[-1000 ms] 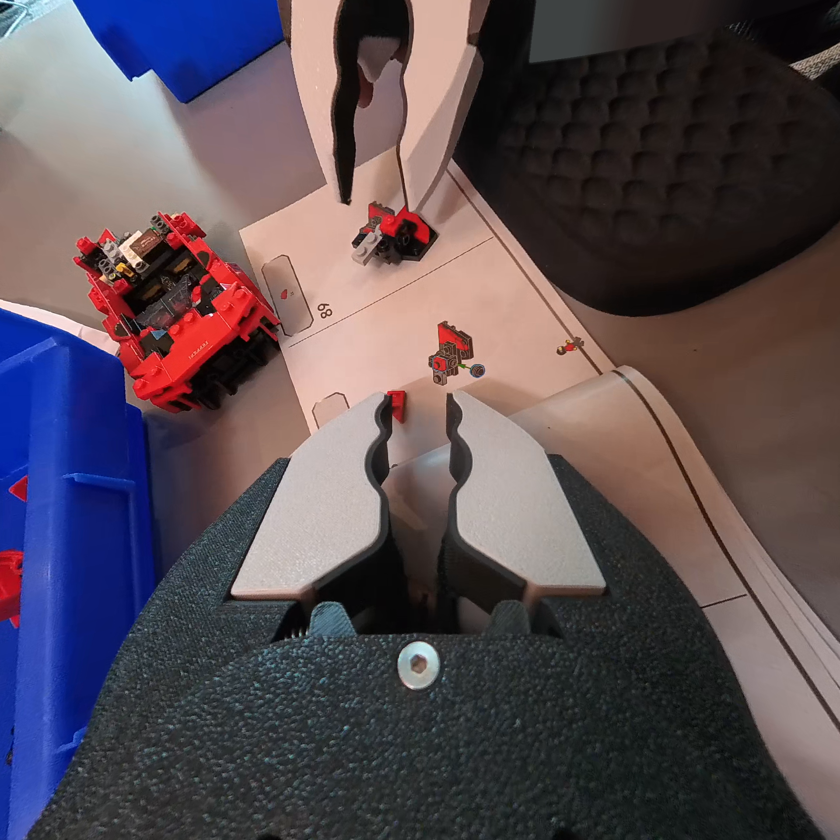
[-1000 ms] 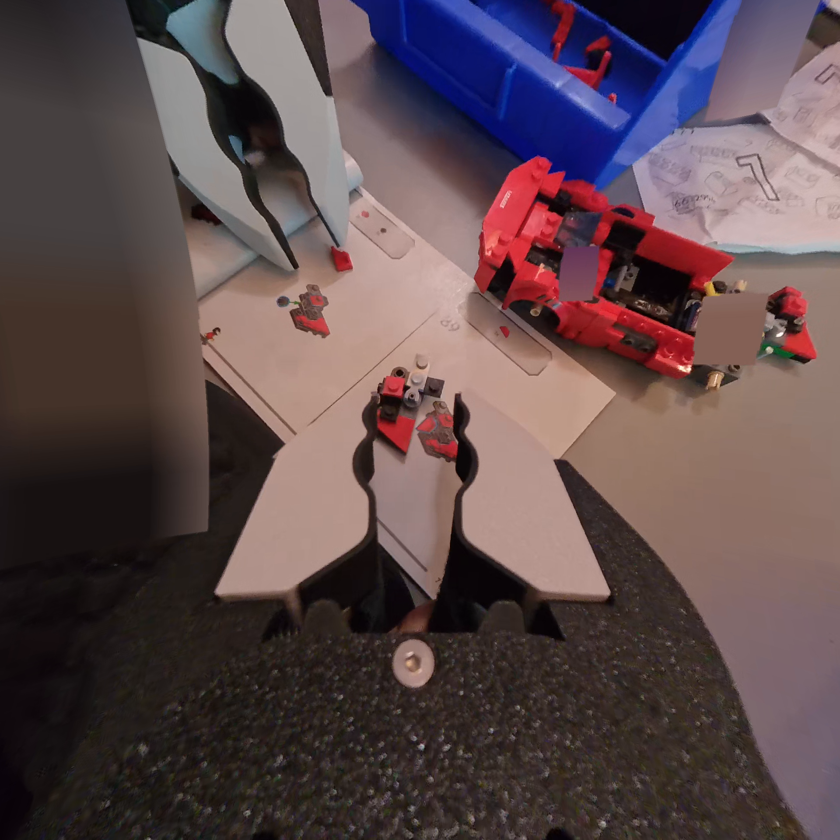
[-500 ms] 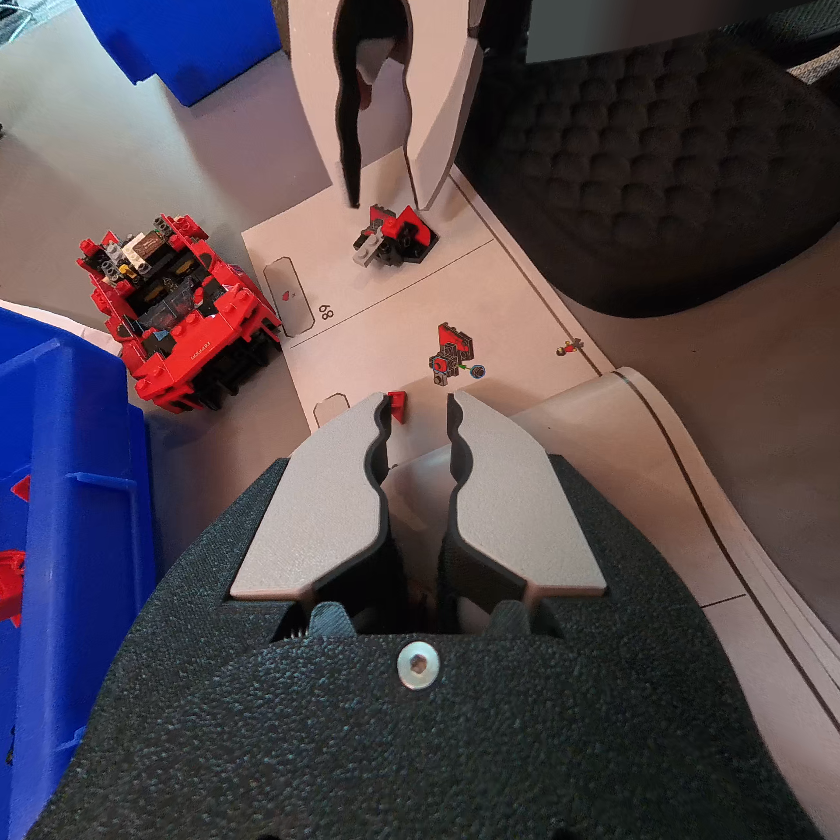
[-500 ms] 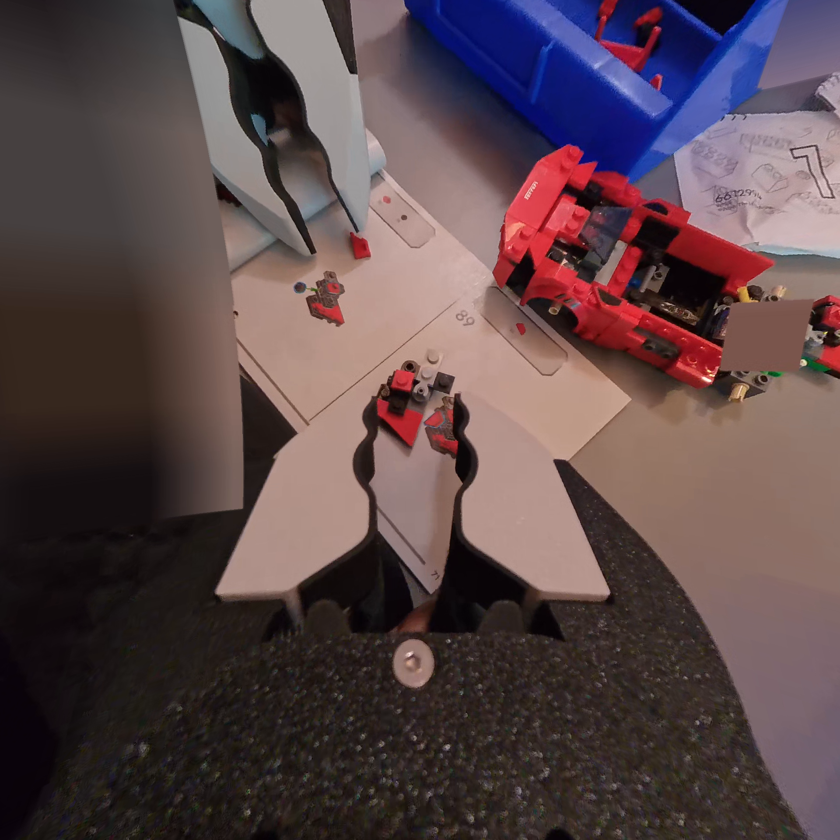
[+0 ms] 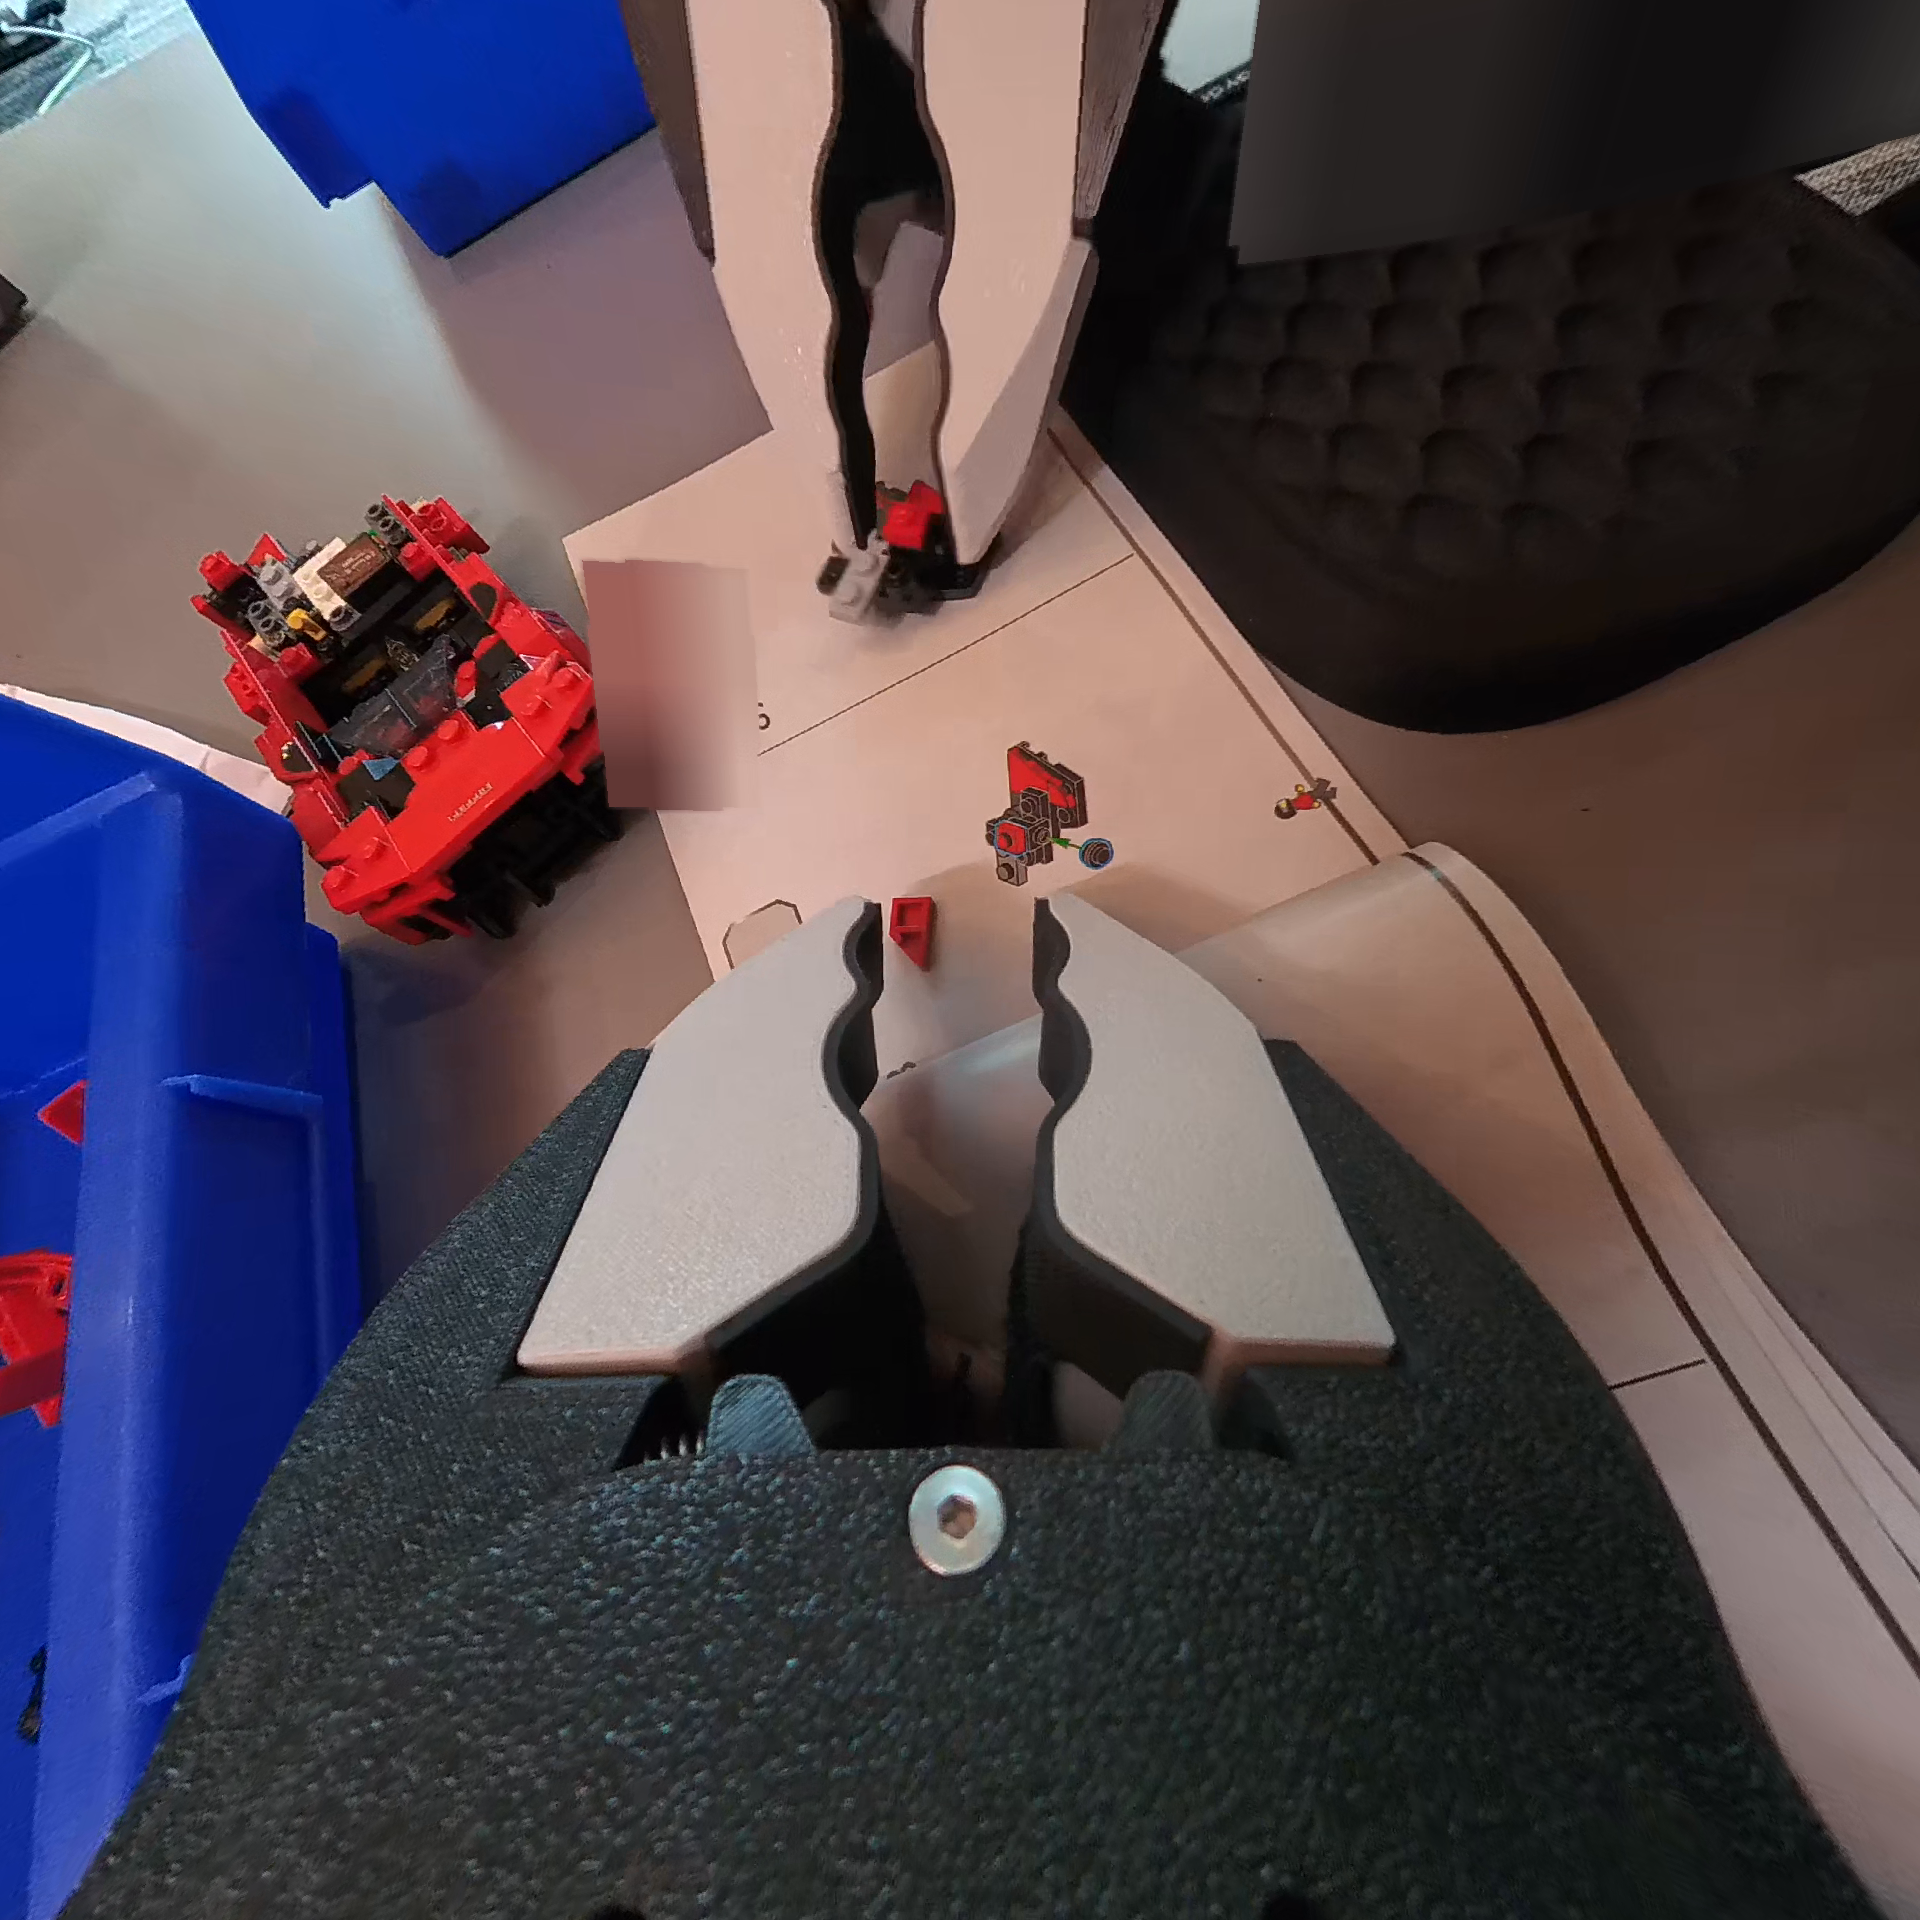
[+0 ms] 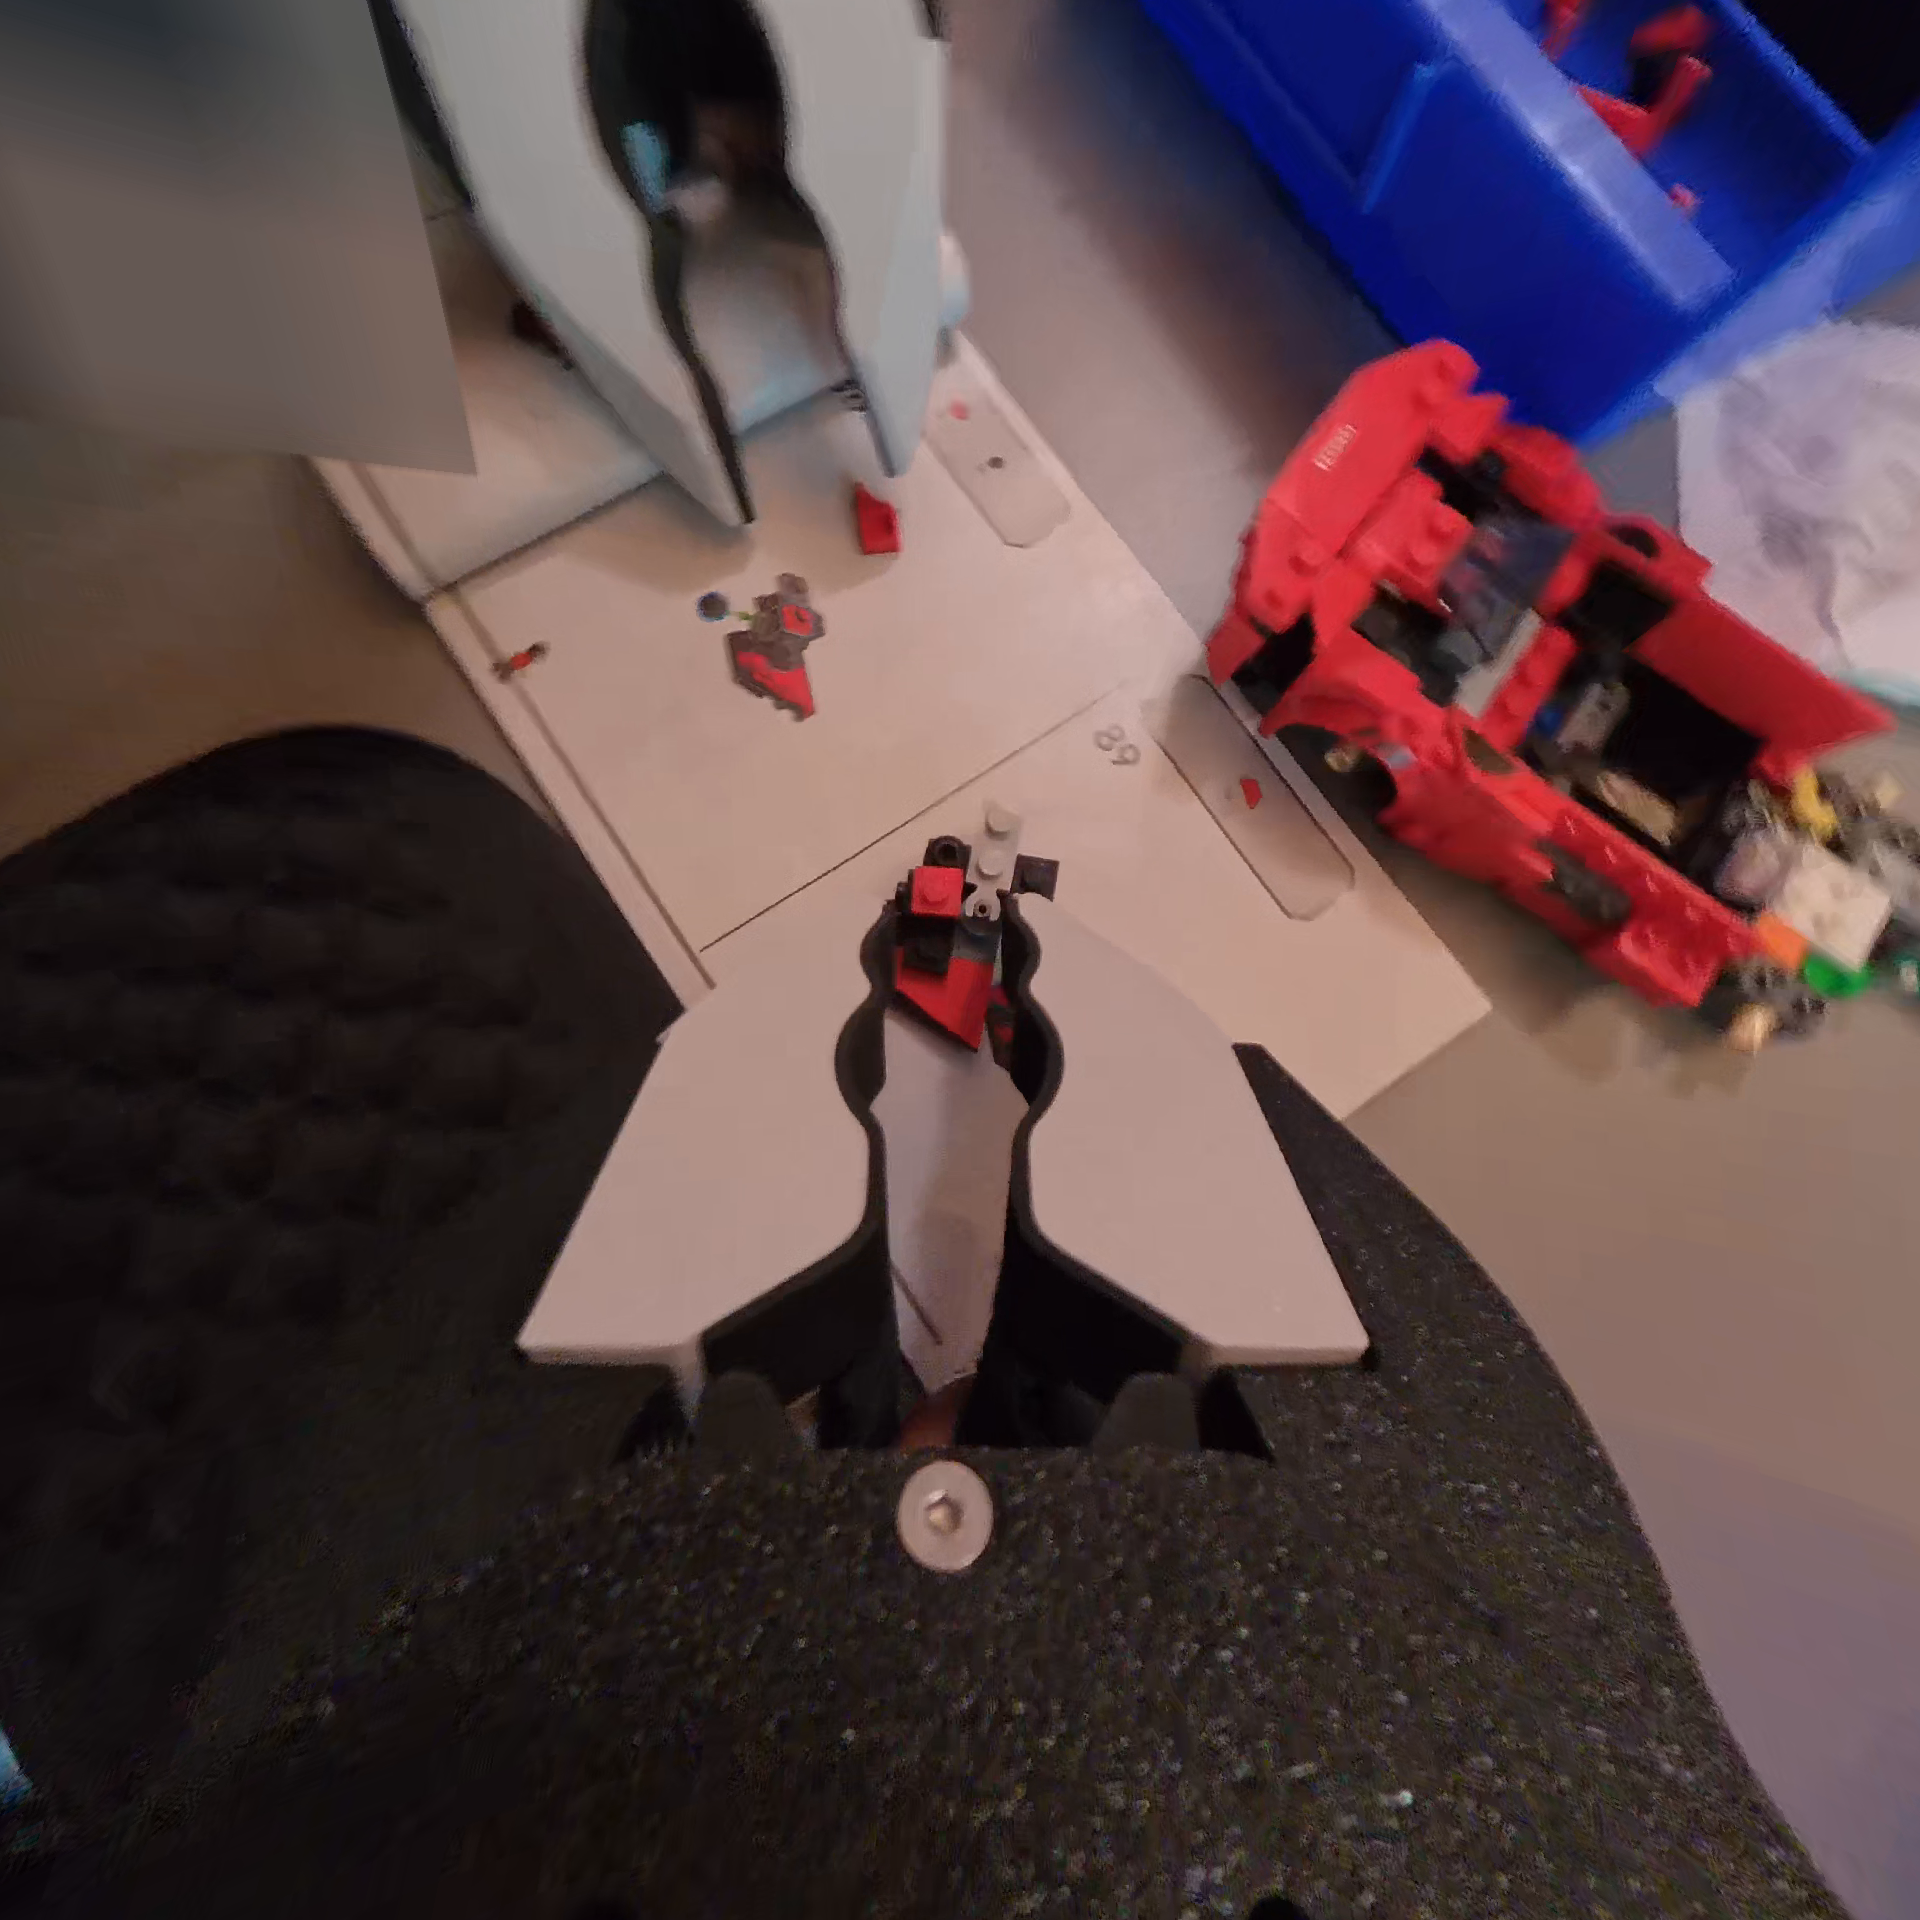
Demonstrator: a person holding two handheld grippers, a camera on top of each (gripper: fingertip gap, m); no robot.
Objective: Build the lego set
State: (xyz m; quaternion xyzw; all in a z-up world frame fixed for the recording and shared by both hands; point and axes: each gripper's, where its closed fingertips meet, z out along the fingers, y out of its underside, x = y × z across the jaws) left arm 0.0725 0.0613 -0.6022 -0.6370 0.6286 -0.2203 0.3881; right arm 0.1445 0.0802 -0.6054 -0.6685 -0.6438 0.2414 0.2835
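My right gripper is shut on a small red, black and grey sub-assembly that lies on the open instruction booklet. In the left wrist view this gripper comes down from the top, with the sub-assembly between its tips. My left gripper is open and empty, low over the booklet. A small red slope piece lies between its tips, close to the left finger. It also shows in the right wrist view. The partly built red car stands left of the booklet.
A blue bin with red parts stands at my left, and another blue bin farther back. A black dimpled cushion borders the booklet on the right. In the right wrist view the car, a blue bin and a printed sheet lie to the right. About 8 cm separates my left fingertips from my right.
My right gripper has moved onto the small sub-assembly and closed on it. My left gripper has stayed over the red slope piece, still open.
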